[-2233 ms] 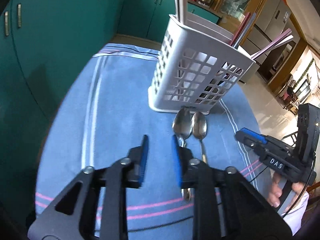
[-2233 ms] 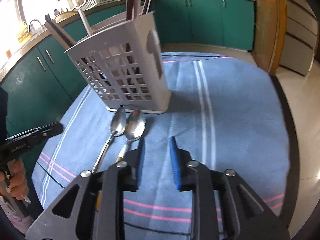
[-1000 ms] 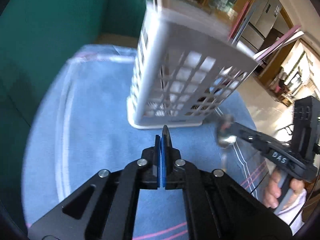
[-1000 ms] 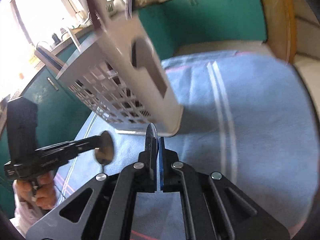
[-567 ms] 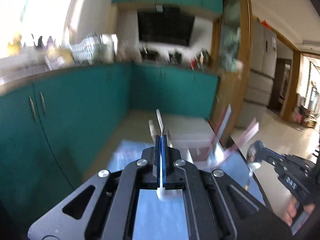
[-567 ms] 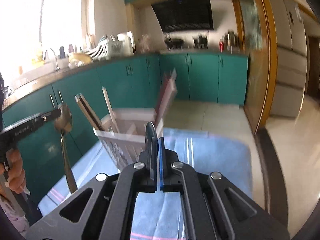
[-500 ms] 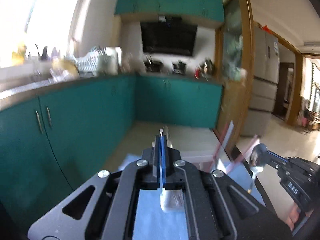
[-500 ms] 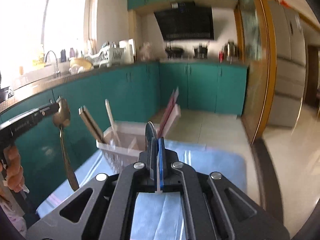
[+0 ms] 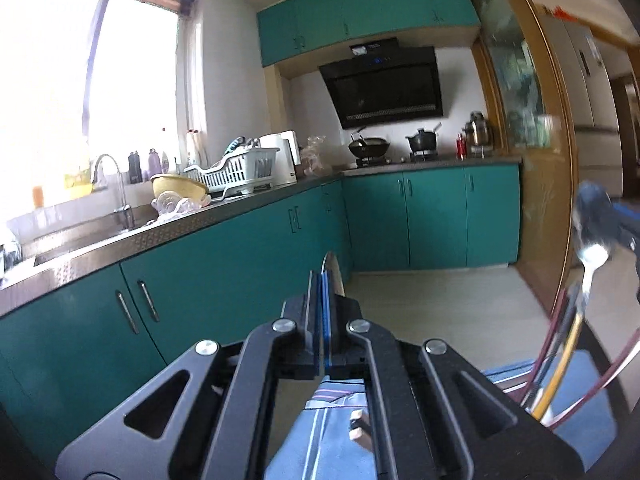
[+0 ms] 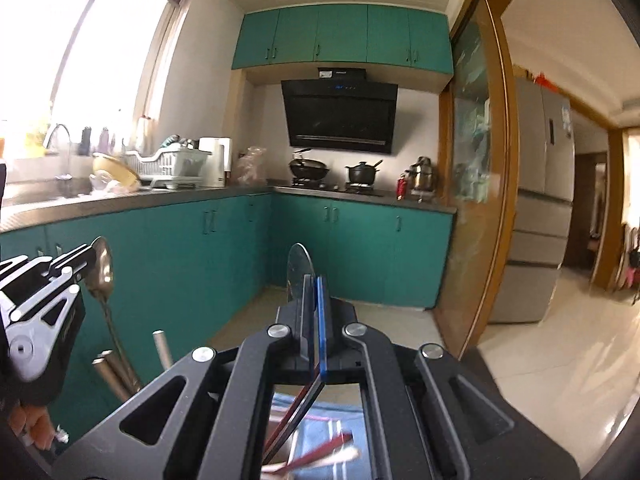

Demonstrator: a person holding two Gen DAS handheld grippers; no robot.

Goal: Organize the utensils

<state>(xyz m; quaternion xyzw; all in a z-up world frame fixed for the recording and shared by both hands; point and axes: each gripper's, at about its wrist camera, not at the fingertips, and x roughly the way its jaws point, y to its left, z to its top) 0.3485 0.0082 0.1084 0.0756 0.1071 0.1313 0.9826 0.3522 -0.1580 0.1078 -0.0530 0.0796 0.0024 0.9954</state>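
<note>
Each gripper is shut on a steel spoon, held by the bowl with the handle hanging down. My left gripper (image 9: 325, 280) pinches a spoon bowl (image 9: 335, 276) seen edge on; it also shows in the right wrist view (image 10: 90, 258) with its spoon (image 10: 105, 280) hanging over steel utensil handles (image 10: 116, 372). My right gripper (image 10: 313, 284) pinches a spoon bowl (image 10: 299, 270); in the left wrist view it (image 9: 592, 220) holds its spoon (image 9: 591, 258) above the chopsticks (image 9: 560, 360). Both are raised high over the blue cloth (image 9: 332, 432).
Teal kitchen cabinets (image 9: 240, 272) and a counter with a sink and dish rack (image 9: 236, 172) run along the left and back. A stove with pots (image 10: 332, 176) and a range hood are at the back. Red and white chopsticks (image 10: 320, 456) lie below the right gripper.
Both grippers closed on the spoons that lay on the cloth and lifted them. They have risen and tilted up, so the white caddy has dropped out of view.
</note>
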